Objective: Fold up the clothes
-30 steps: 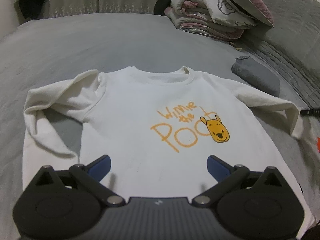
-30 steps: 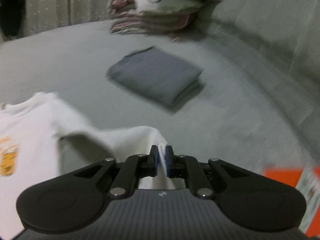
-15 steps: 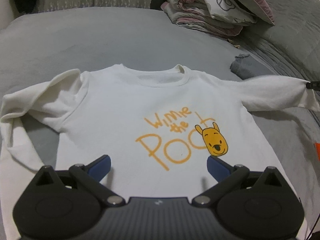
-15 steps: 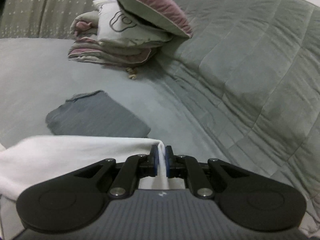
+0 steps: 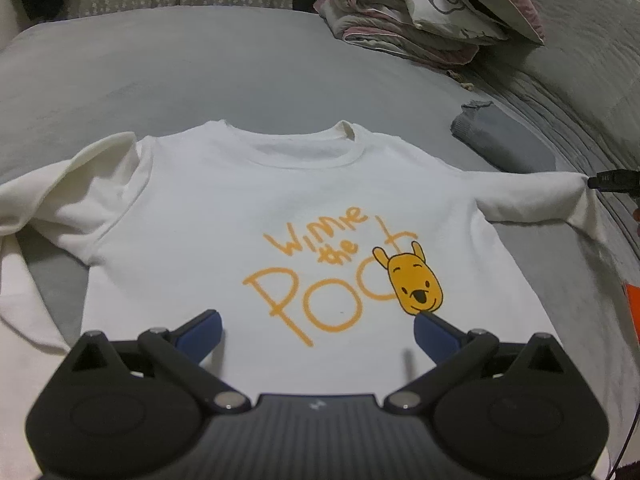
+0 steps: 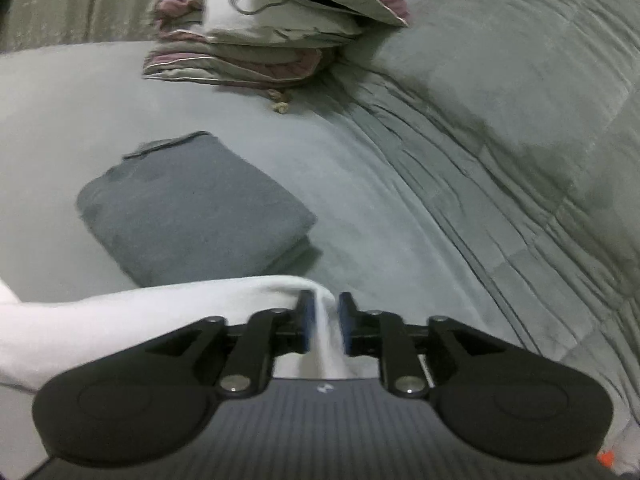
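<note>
A white long-sleeved shirt [image 5: 280, 208] with an orange bear print lies face up on the grey bed. My left gripper [image 5: 318, 330] hovers open over the shirt's lower front, nothing between its blue pads. The shirt's right sleeve [image 5: 532, 196] stretches out sideways. In the right wrist view that sleeve's cuff [image 6: 160, 312] hangs between the fingers of my right gripper [image 6: 325, 312]. Its jaws are opening, with a gap showing beside the cloth, and the pads no longer pinch it. The left sleeve [image 5: 60, 200] lies bent back on itself.
A folded dark grey cloth [image 6: 192, 208] lies on the bed just beyond the right sleeve. Stacked bedding and a pillow [image 6: 260, 32] sit at the back. A quilted grey cover [image 6: 520, 120] rises on the right. An orange item [image 5: 632, 304] shows at the right edge.
The right gripper pulled the right sleeve out sideways until it lay straight, then its jaws parted from the cuff. The left gripper drifted slightly over the shirt, still open.
</note>
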The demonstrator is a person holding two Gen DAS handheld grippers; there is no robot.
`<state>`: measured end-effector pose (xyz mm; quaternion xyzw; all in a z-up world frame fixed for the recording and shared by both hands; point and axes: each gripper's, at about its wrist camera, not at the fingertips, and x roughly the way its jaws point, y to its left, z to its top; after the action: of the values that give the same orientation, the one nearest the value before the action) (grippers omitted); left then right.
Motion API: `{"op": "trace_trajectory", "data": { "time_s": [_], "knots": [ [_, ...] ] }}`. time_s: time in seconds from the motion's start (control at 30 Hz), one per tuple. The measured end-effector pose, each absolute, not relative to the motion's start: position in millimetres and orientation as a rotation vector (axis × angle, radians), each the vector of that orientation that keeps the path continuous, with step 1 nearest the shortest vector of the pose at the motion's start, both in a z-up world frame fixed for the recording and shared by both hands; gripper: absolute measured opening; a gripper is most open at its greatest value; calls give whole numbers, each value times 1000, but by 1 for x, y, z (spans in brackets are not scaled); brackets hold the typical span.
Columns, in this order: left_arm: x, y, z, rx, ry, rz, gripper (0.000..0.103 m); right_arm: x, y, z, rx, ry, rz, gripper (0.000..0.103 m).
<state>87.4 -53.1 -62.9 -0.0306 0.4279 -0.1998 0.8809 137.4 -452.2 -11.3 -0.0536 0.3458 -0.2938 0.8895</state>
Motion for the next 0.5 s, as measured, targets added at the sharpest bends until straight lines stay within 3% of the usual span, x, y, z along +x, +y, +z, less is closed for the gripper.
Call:
{"op": "trace_trajectory", "data": {
  "time_s": [0.03,0.07,0.5],
  "knots": [
    [87,-54,-63,-63,892,-418,102,135,-454,-10,-103,708,-615,52],
    [87,-55,-63,-63,891,-419,102,131,-456,-8,-96,700,-615,53],
    [84,-60,-60,-65,881,-434,102,76,-493,-19,257,686,-589,53]
  ]
}}
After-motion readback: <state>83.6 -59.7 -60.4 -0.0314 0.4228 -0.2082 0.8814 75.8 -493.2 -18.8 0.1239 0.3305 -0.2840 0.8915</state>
